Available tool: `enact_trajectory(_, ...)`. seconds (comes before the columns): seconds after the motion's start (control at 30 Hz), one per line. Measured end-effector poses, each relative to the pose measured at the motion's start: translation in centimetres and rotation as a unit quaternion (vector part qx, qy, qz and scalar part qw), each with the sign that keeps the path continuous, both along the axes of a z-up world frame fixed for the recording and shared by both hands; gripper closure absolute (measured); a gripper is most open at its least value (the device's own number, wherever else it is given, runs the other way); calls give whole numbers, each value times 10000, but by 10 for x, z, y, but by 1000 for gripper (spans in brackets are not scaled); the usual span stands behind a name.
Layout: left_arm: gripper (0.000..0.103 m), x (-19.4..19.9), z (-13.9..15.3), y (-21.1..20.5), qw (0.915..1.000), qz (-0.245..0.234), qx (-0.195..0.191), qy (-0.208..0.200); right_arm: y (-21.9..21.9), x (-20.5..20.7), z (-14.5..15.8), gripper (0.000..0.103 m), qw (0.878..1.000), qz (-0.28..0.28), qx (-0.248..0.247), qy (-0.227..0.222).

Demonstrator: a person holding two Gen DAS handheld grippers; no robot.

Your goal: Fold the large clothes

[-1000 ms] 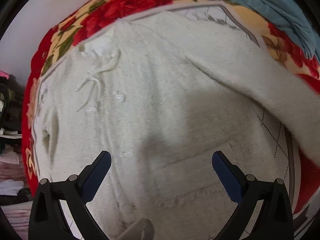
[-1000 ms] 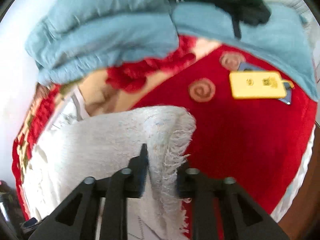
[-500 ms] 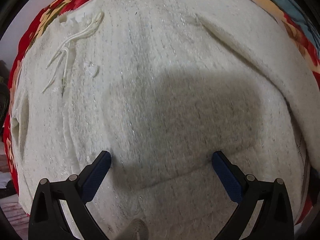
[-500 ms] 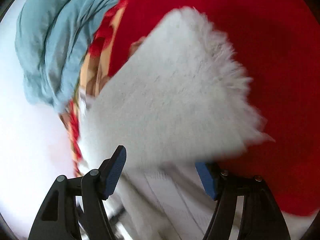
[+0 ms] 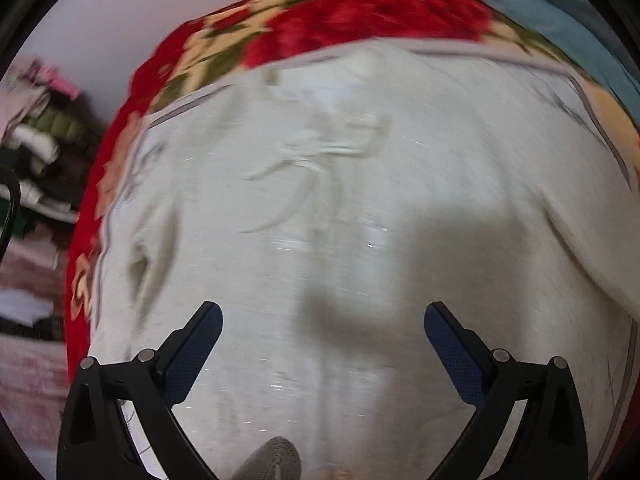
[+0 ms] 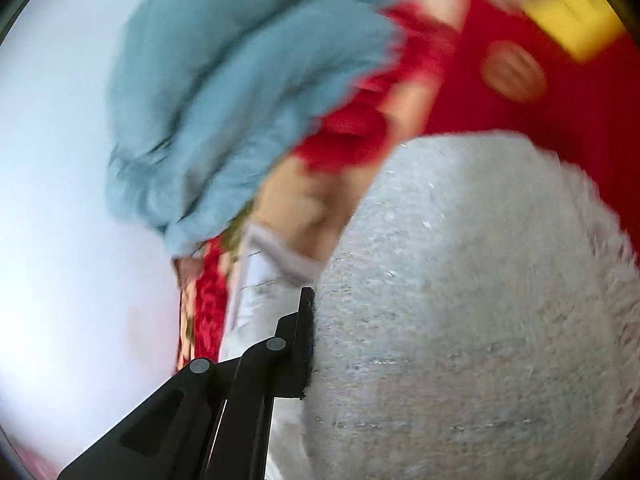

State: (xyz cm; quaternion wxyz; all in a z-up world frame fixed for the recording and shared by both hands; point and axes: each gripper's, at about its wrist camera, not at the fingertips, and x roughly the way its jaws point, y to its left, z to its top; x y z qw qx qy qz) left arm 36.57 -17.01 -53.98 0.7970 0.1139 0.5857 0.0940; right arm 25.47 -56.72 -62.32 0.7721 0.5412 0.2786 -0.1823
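1. In the left wrist view, the left gripper stood wide apart, its two blue-padded fingers spread with nothing between them, hovering above the cloth.
2. At the bottom edge of that view, between the gripper's arms, a small grey ribbed piece showed; what it belonged to could not be told.
3. Beyond the fingers, the white sweater lay spread flat over the bed, filling most of the view, with a shadow across its near middle.
4. Thin white drawstrings lay loose on the sweater's far part, blurred by motion.
5. Past the sweater, the red flowered blanket covered the bed, and a blue cloth lay at the far right edge.
6. Off the bed to the left, a pile of clothes sat against a pale wall.
7. In the right wrist view, only one finger of the right gripper showed, pressed against a fluffy fold of the white sweater that covered the other finger, so its grip could not be told.
8. Farther off, the red blanket lay under the sweater's edge, with the bunched blue cloth to the left and a blurred yellow thing at the far right.
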Motion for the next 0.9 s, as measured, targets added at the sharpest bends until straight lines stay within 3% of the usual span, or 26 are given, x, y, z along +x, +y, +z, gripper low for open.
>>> enact_trajectory(0.17,0,4,4,57,9979,644,-2,37,75,84,75,98,9889,1251,-805,56)
enact_trajectory(0.27,0,-2,6,101,9946,1037,26,32,153,143,97,98,9682,2163,-1251,135)
enact_trajectory(0.37,0,-8,3,147,9896,1439,58,48,249,196,93,98,9383,3103,-1509,246)
enact_trajectory(0.43,0,-14,1,175,9861,1660,101,49,321,226,78,98,9086,3795,-1700,384)
enact_trajectory(0.47,0,-17,-2,190,9842,1763,141,67,362,242,68,98,8880,4170,-1879,467)
enact_trajectory(0.57,0,-27,-10,225,9793,2009,223,139,470,261,23,98,8185,5162,-2368,867)
enact_trajectory(0.6,0,-29,-12,231,9784,2047,239,183,511,267,-1,98,7875,5499,-2553,1110)
enact_trajectory(0.67,0,-35,-14,245,9770,2101,259,241,549,269,-47,96,7405,5982,-2613,1599)
enact_trajectory(0.7,0,-37,-14,250,9769,2105,251,254,558,266,-63,91,7293,6101,-2547,1764)
enact_trajectory(0.73,0,-39,-12,254,9770,2104,227,261,559,264,-76,88,7260,6177,-2367,1880)
enact_trajectory(0.77,0,-40,-9,256,9772,2101,187,252,557,262,-80,80,7321,6200,-2084,1900)
enact_trajectory(0.8,0,-40,-5,257,9775,2092,125,227,546,260,-76,63,7452,6118,-1860,1893)
enact_trajectory(0.83,0,-39,0,256,9782,2069,48,195,536,258,-68,54,7567,6045,-1688,1831)
enact_trajectory(0.87,0,-37,5,251,9789,2037,-22,162,517,251,-54,39,7766,5892,-1473,1676)
enact_trajectory(0.9,0,-33,10,247,9799,1990,-102,107,501,244,-42,38,7933,5731,-1353,1548)
